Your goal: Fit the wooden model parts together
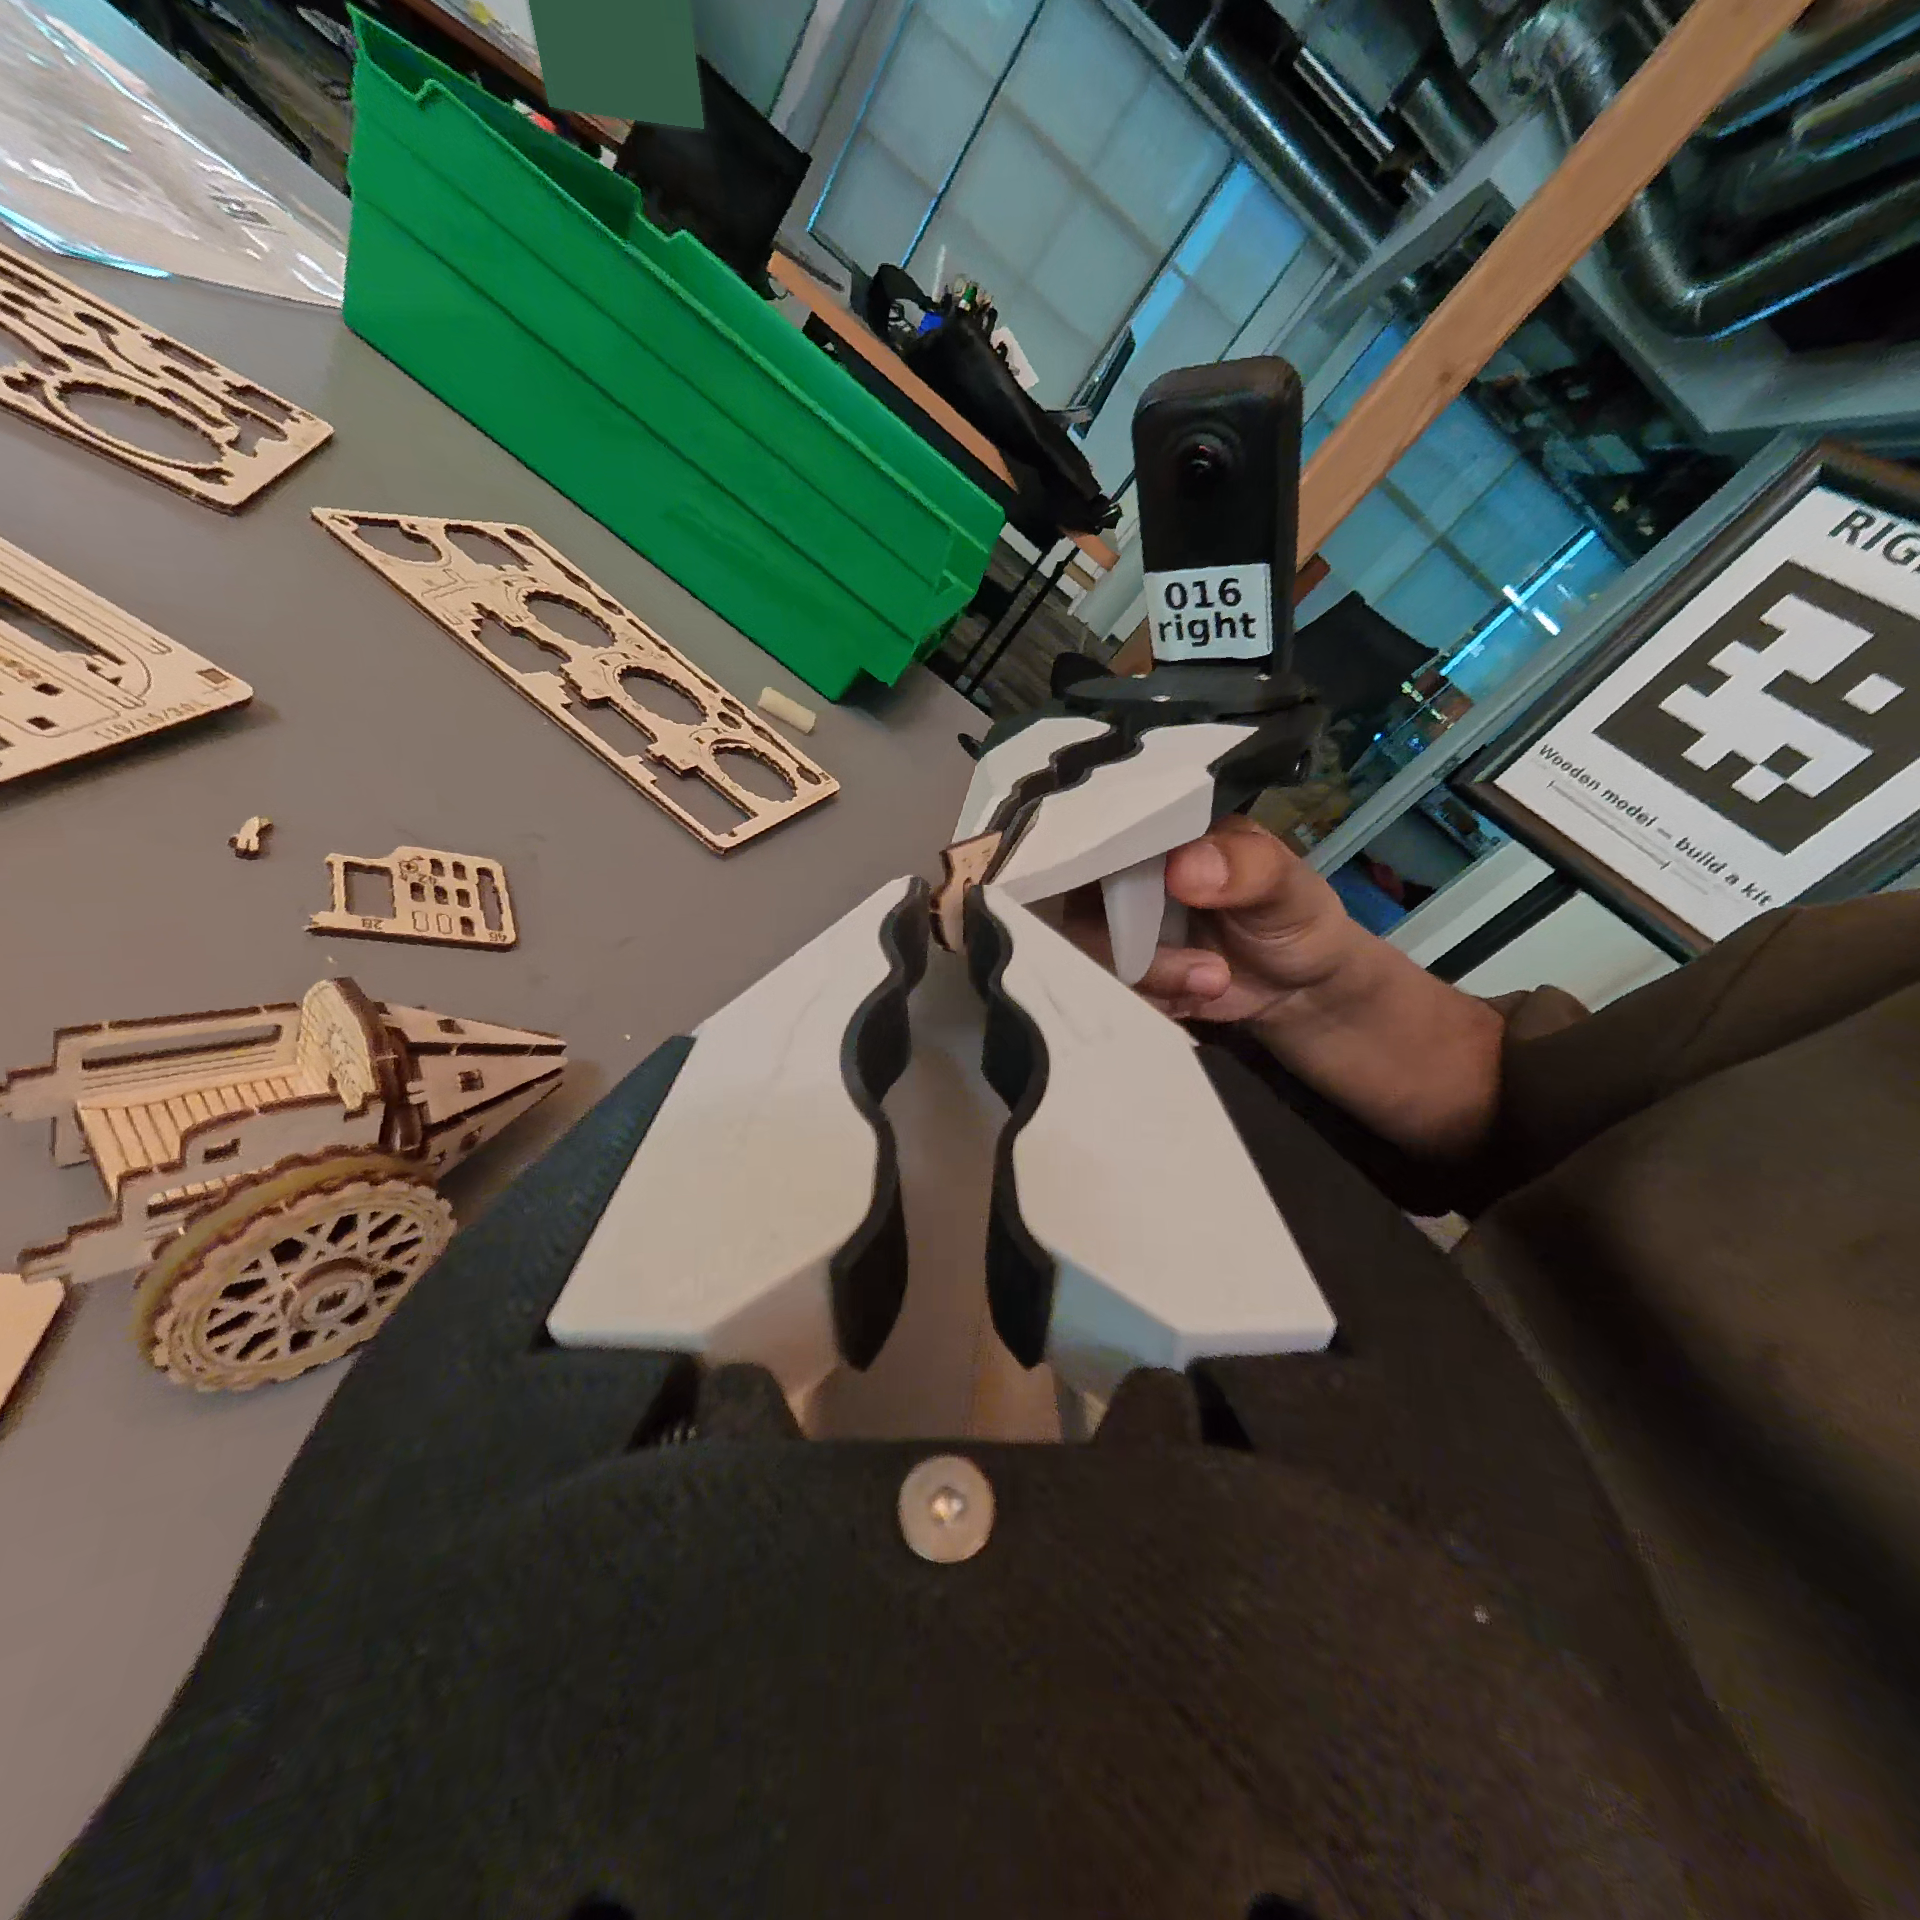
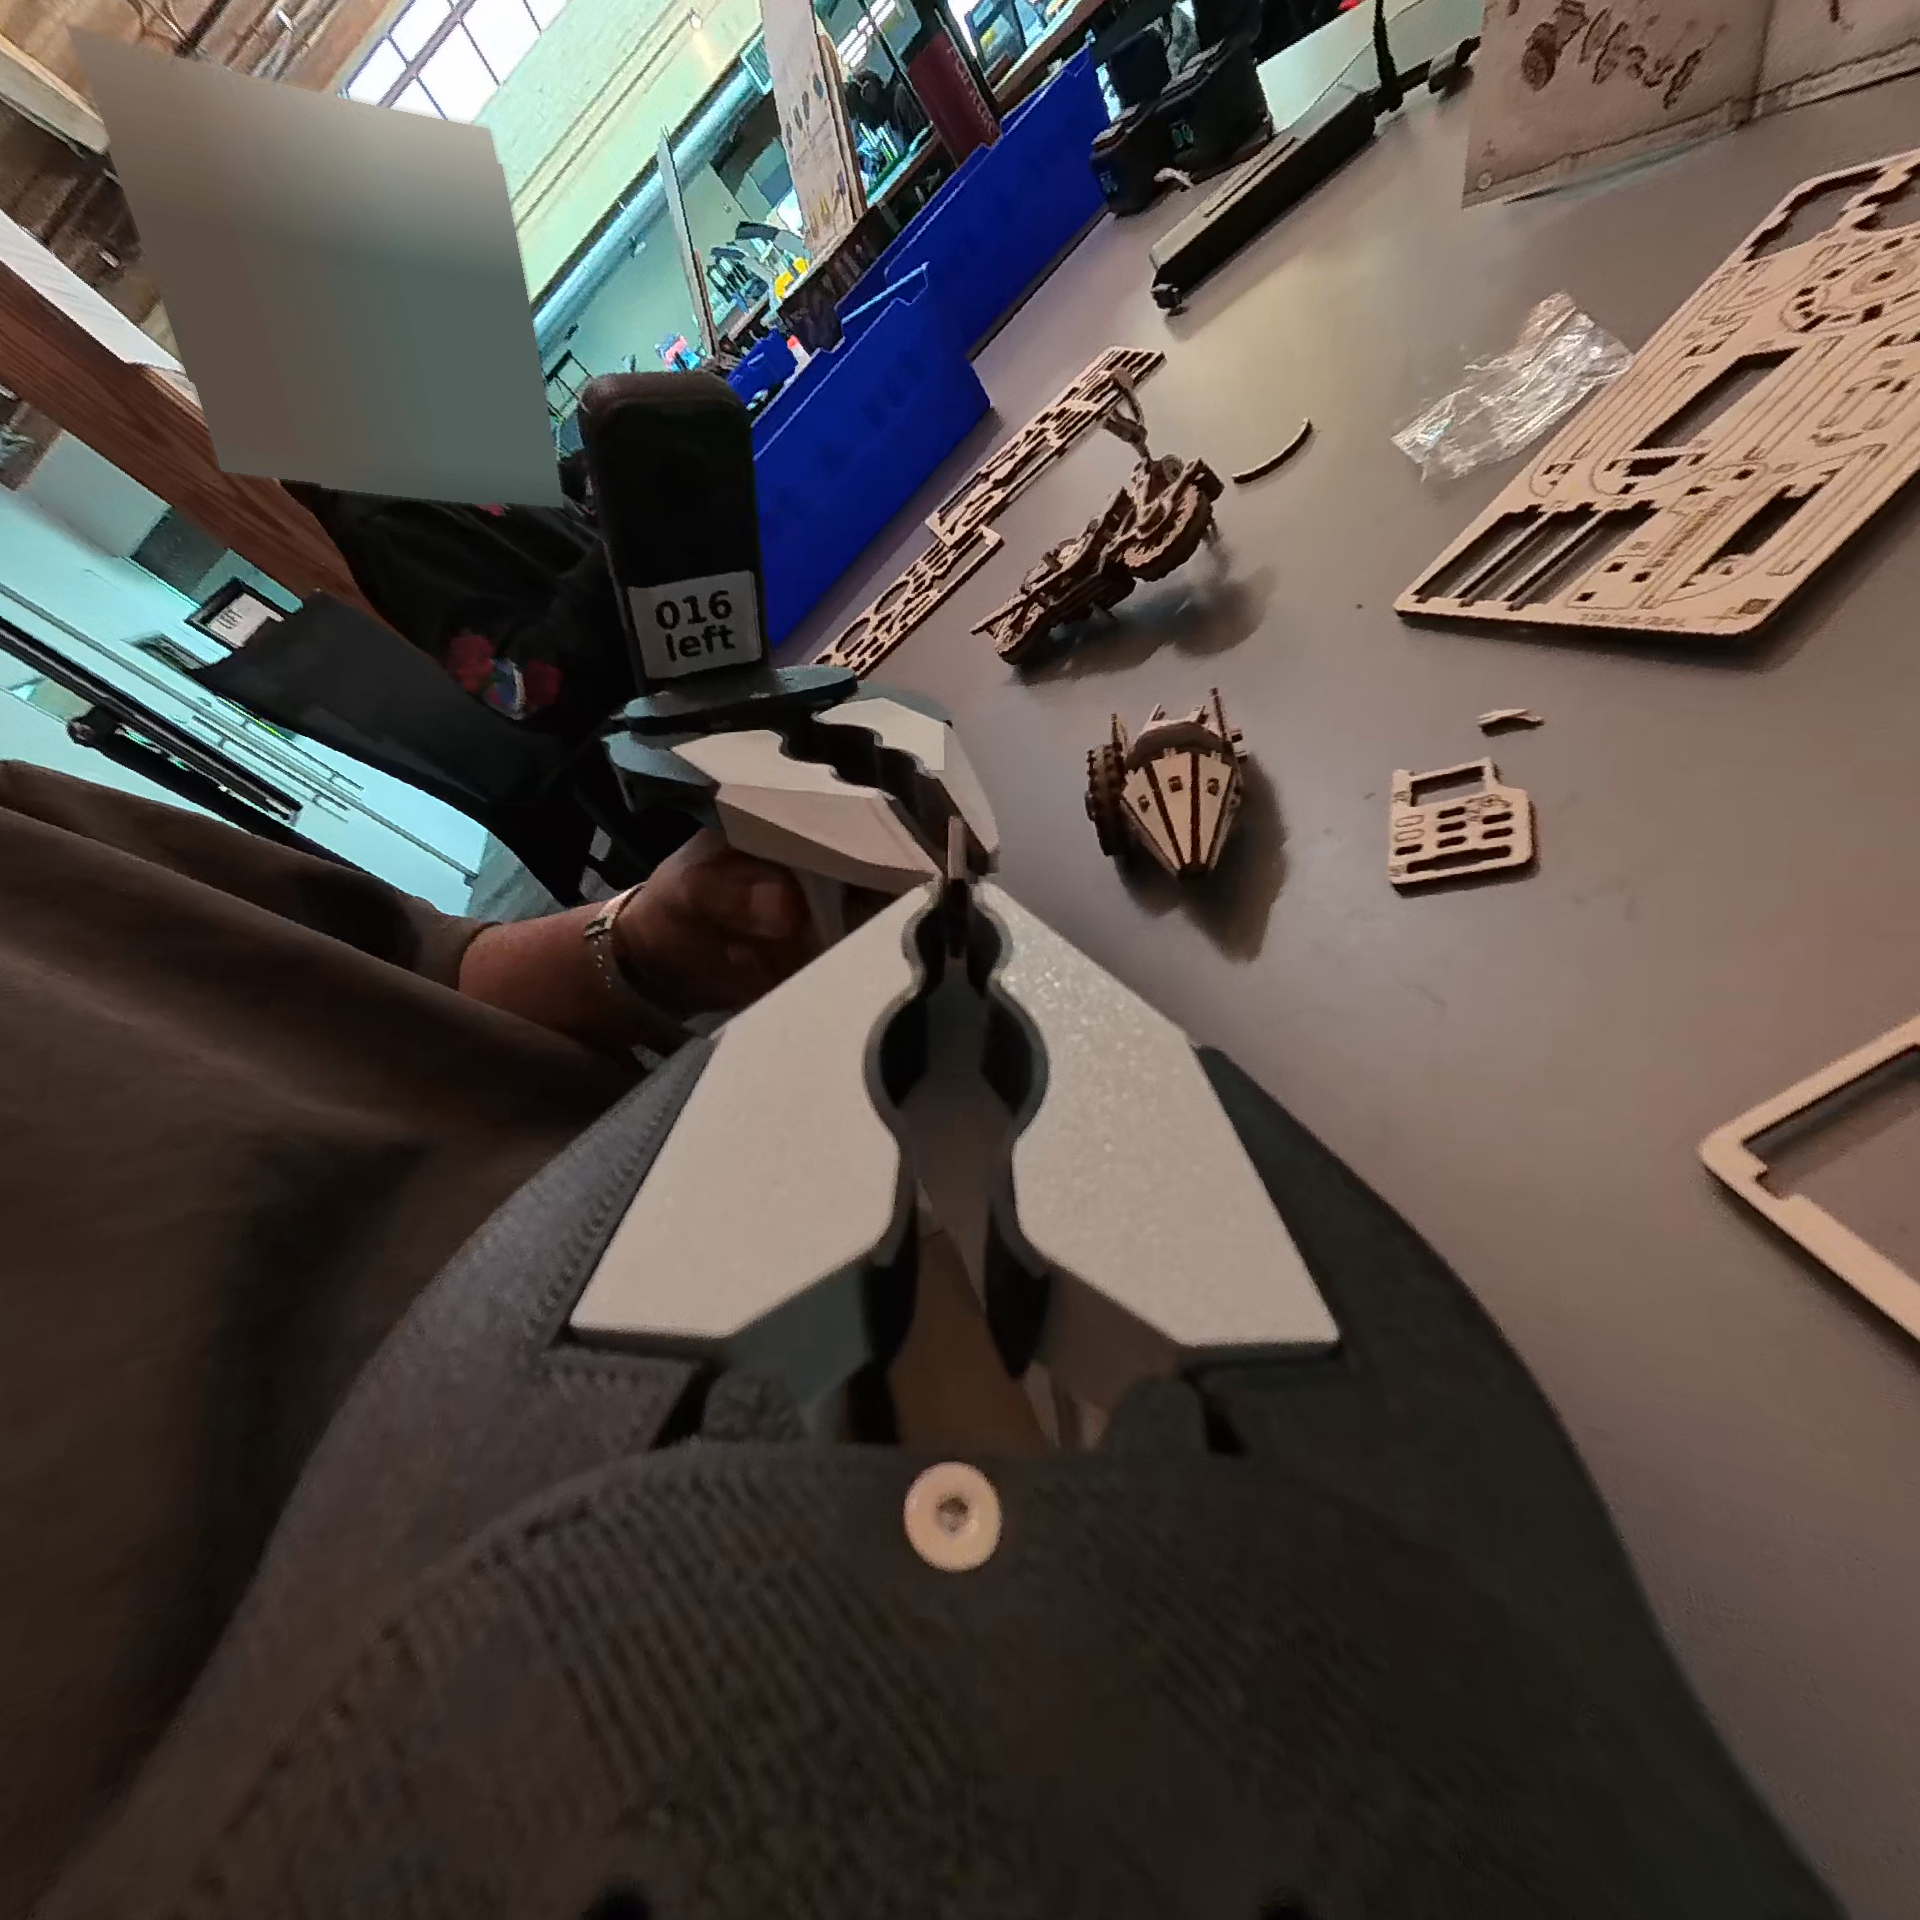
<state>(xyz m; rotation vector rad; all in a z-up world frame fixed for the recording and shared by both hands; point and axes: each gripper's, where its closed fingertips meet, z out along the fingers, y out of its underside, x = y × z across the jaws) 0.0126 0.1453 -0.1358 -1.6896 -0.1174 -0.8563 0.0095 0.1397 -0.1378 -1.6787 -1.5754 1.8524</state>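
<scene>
My left gripper (image 1: 940, 906) and right gripper (image 2: 951, 906) meet tip to tip above the grey table (image 1: 582, 935). Each is shut on a small flat wooden part. The left's part (image 1: 941, 920) sits between its tips. The right's part (image 1: 964, 864) sticks out of the right gripper (image 1: 992, 831) and touches it. In the right wrist view both parts show edge-on: one (image 2: 949, 930) in my right tips, the other (image 2: 954, 844) in the left gripper (image 2: 961, 831). A partly built wheeled model with a cone nose (image 1: 281, 1132) lies on the table, also in the right wrist view (image 2: 1174, 800).
Punched-out wooden sheets (image 1: 582, 665) (image 2: 1714, 416), a small wooden panel (image 1: 421, 899) (image 2: 1460, 826) and a second model (image 2: 1122, 551) lie on the table. A green bin (image 1: 644, 364) and a blue bin (image 2: 883, 395) stand at the edges. A framed sign (image 1: 1745, 707) stands nearby. My left and right fingertips are right by each other.
</scene>
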